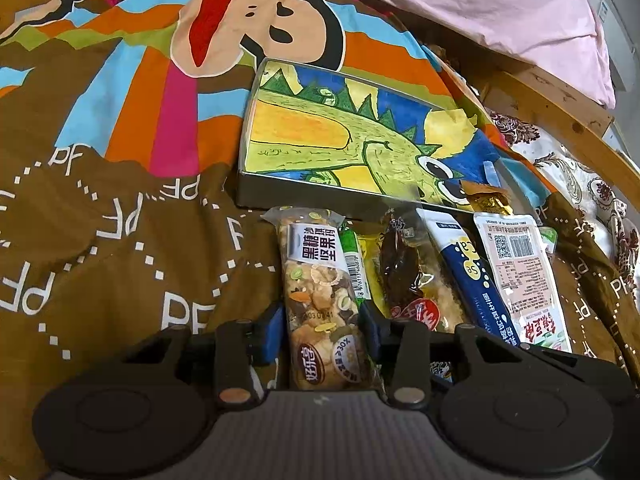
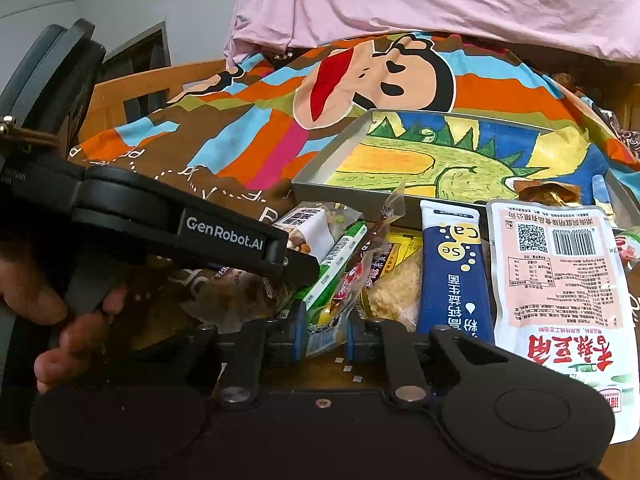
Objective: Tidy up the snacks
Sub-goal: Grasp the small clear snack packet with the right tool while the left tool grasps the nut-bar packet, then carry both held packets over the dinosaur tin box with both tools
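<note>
Left gripper [image 1: 324, 320] clamped on nut bar [image 1: 320, 280]; right gripper [image 2: 326, 330] clamped on green-yellow packet [image 2: 332, 280]. Both snacks lie in pile on bedspread [image 1: 100, 220], by near edge of shallow box [image 1: 256, 192].

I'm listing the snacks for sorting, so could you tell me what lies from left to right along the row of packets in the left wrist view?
Nut bar held in the left gripper → green packet → dark brown snack → blue packet → pink packet.
</note>
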The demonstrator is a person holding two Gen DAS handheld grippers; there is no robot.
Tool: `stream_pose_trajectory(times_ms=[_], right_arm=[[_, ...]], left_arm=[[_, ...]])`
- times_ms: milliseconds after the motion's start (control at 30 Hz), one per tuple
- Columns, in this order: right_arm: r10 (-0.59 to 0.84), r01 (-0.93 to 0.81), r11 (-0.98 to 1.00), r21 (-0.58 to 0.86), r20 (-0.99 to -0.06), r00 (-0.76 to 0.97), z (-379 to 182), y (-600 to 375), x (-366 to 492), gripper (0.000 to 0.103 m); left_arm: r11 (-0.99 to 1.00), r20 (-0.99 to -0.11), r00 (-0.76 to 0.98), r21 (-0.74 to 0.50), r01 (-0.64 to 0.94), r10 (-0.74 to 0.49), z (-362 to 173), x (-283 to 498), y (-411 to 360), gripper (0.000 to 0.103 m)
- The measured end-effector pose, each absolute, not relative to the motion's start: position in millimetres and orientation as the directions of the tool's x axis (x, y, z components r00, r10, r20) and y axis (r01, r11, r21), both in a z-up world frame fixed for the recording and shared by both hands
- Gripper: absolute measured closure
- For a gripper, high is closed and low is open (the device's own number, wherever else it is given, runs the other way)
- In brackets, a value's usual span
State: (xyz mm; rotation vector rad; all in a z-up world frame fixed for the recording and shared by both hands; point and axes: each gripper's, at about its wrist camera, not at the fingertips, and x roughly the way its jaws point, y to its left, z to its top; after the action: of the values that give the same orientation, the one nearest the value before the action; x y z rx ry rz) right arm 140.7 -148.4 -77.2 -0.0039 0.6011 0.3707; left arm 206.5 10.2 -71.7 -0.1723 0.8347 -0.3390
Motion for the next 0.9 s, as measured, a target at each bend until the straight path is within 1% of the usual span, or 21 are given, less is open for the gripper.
stream_pose_trajectory(times_ms=[133, 200, 267, 433, 667, 900], right_arm=[[0.319, -0.345, 0.936, 0.063, -0.56, 0.764, -77, -141, 137, 0.096], [0.302, -0.352, 0.936, 0.019, -0.555, 0.775, -75, -136, 133, 0.099], [0.271, -0.348, 0.937, -0.04, -0.548, 0.792, -74, -131, 128, 0.099], [0.22, -0.329, 0.936, -0.123, -0.526, 0.822, -73, -127, 123, 0.101], [0.168, -0.296, 0.923, -0.247, -0.434, 0.885, -62, -127, 116, 0.101], [0.133, -0.229, 0.948, -0.221, -0.378, 0.916, -41, -148, 120, 0.101]], left_arm=[[0.93, -0.693, 0.621, -0.301, 0.211, -0.365, -68, 207, 12, 0.061], [0.927, -0.686, 0.626, -0.314, 0.204, -0.37, -65, 206, 14, 0.061], [0.925, -0.679, 0.632, -0.323, 0.199, -0.373, -62, 206, 15, 0.061], [0.921, -0.674, 0.638, -0.354, 0.166, -0.374, -56, 204, 19, 0.061], [0.914, -0.645, 0.661, -0.365, 0.176, -0.384, -39, 198, 15, 0.061], [0.918, -0.607, 0.703, -0.354, 0.179, -0.371, -16, 193, 4, 0.061]])
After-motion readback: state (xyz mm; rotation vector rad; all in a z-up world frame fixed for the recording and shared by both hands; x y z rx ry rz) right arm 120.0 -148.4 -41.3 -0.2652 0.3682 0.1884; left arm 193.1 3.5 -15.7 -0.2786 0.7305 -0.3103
